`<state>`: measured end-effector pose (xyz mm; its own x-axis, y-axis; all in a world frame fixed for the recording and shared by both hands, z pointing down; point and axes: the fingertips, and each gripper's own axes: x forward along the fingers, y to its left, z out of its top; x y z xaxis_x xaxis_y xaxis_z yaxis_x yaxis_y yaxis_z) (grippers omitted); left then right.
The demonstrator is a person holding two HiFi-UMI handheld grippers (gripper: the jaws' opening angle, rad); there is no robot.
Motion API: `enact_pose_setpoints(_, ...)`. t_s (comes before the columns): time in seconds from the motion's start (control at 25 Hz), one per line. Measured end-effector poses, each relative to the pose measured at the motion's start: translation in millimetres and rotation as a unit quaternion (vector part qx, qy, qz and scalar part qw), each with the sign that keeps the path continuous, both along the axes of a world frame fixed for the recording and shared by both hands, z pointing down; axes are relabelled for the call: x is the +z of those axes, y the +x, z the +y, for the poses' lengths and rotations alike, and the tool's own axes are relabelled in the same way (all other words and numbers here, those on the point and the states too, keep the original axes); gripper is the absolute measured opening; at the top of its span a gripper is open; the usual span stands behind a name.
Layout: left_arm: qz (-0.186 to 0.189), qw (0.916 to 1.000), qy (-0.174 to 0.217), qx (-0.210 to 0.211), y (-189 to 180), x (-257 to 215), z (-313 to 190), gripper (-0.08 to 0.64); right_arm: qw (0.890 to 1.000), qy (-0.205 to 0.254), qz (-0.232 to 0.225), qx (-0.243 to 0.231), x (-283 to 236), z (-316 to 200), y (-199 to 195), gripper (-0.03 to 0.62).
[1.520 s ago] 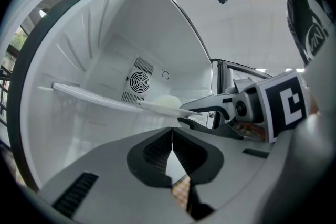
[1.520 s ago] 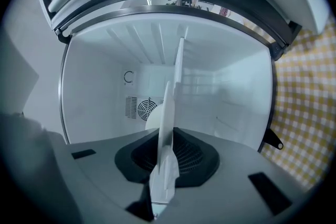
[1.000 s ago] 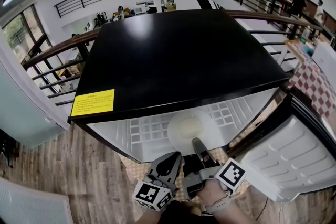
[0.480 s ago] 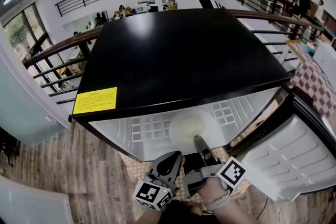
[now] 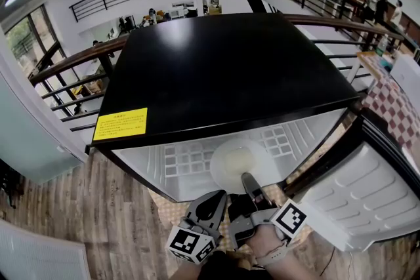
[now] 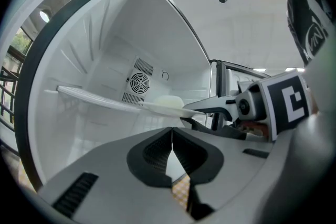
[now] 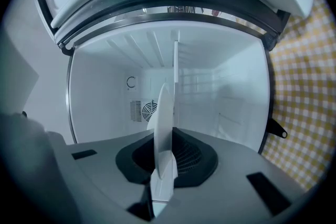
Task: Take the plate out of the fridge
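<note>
The head view looks down on the black top of a fridge [image 5: 223, 69] with a yellow label [image 5: 120, 124] at its near left corner. Its door [image 5: 367, 200] is swung open to the right, baring the white inside. The white plate [image 5: 237, 164] sits in that open compartment, close to the front and above a gridded shelf [image 5: 187, 160]. The right claw [image 5: 249, 181] reaches in from the near side to the plate's near rim. Only the right gripper view shows the grip itself: the plate stands edge-on between the two jaws, which are closed down on its rim, and the fridge's back wall with a round fan grille [image 7: 149, 110] lies beyond. The left claw [image 5: 211, 201] hangs just left of the right one, outside the compartment. Its own view shows its jaws pressed together with nothing between them, and it catches from the side the plate lying nearly level in the right claw's clamp. A yellow checked mat [image 7: 304, 92] lies on the floor beside the fridge.
</note>
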<state>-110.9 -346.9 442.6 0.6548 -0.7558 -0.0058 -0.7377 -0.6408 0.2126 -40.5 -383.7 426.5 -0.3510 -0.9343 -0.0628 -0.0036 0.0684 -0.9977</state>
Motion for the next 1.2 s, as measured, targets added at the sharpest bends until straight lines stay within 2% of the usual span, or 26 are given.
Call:
enact_pose_setpoints(0.4,0.001,1.0,0.001,-0.008,-1.1,0.3,9.4,0.011,1.0,0.005,-0.011,-0.01,0.8,12.9,-2.2,0.054)
enact_pose_setpoints(1.2,0.003,0.9996,0.003,-0.029,1.1,-3.3,46.0,0.011,0.999,0.017,-0.003,-0.038,-3.0,49.0,-0.4,0.054)
